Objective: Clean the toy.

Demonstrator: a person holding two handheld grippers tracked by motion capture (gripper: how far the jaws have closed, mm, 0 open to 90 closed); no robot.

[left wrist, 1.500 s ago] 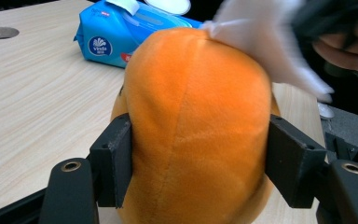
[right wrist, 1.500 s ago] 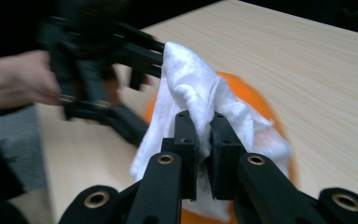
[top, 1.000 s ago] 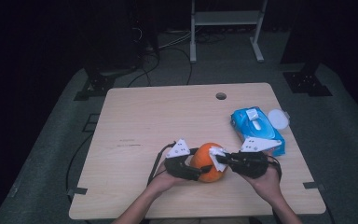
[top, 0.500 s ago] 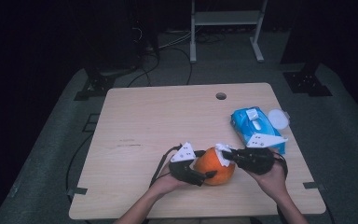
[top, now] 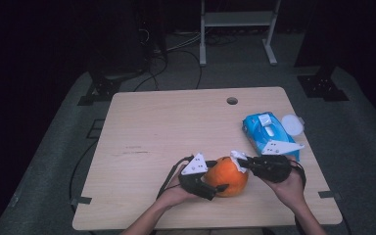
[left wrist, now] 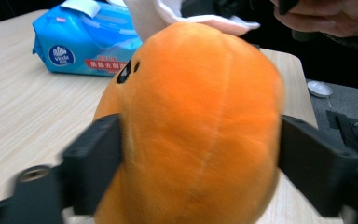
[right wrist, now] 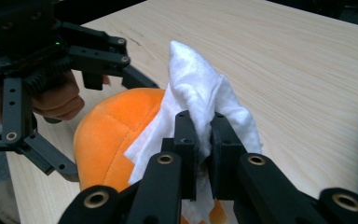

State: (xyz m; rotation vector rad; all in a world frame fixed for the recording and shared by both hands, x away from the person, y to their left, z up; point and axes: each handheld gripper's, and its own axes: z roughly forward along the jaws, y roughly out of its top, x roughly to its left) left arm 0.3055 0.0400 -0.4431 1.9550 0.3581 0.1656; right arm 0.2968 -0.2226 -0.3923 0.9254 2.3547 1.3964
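- The table (top: 176, 127) was a pale wooden top with a small hole (top: 232, 101) near its 12 o'clock edge; all the work sat near the 6 o'clock edge.
- The plush (top: 227, 176), an orange round toy, rested on the table between the two grippers, with the pack at about 2 o'clock from it.
- The pack (top: 267, 134), a blue packet of wipes, lay near the 3 o'clock edge, with a white lid (top: 292, 124) just beside it at 2 o'clock.
- The left gripper (top: 214, 177) sat at 9 o'clock of the plush, jaws spread wide with one on either flank; they had just been opening. In the left gripper view the plush (left wrist: 191, 126) sat between the jaws, and the blur hid whether the pads still pressed it.
- The left hand (top: 176, 188) lay low on the table, forearm coming in from 6 o'clock, gripper pointing toward 3 o'clock.
- The right gripper (top: 241, 160) came in from 3 o'clock, jaws clamped narrow on the wipe (top: 237, 159), held against the plush's top at 1 o'clock.
- The right hand (top: 289, 186) wrapped the gripper body, wrist angled toward 10 o'clock.
- In the right gripper view the wipe (right wrist: 205, 102) stood up from the jaws and draped onto the plush (right wrist: 107, 135), hiding part of it.
- The plush's face marks (left wrist: 127, 71) were partly turned away and hard to read.
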